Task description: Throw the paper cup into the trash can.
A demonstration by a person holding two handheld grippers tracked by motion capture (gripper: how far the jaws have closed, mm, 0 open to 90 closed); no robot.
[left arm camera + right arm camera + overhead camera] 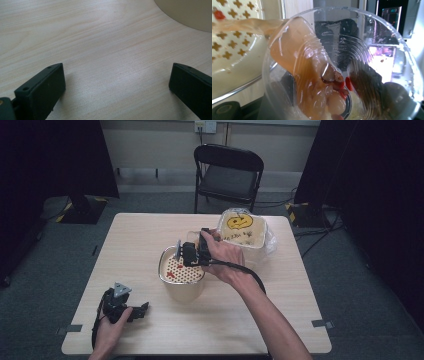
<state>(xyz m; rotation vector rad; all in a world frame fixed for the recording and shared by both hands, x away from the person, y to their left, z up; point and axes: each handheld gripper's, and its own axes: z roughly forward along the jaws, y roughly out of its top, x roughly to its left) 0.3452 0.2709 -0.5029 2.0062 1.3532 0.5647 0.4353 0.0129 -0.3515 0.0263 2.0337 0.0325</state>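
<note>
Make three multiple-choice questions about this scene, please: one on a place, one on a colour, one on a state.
1. Where is the left tool?
A. low on the wooden table, near the front left
B. over the folding chair
C. inside the strainer pot

2. What colour is the face drawn on the far container?
A. blue
B. yellow
C. green

3. What is the clear cup in the right tool doing?
A. standing upright and sealed
C. lying flat on the floor
B. tipped, its liquid running out toward the strainer pot

Answers: 1 A, the high view shows it there, and its own view shows bare wood between open jaws. 2 B, a yellow face lies on the cream lid. 3 B, the right tool view shows brownish liquid streaming over the rim toward the perforated insert.
</note>
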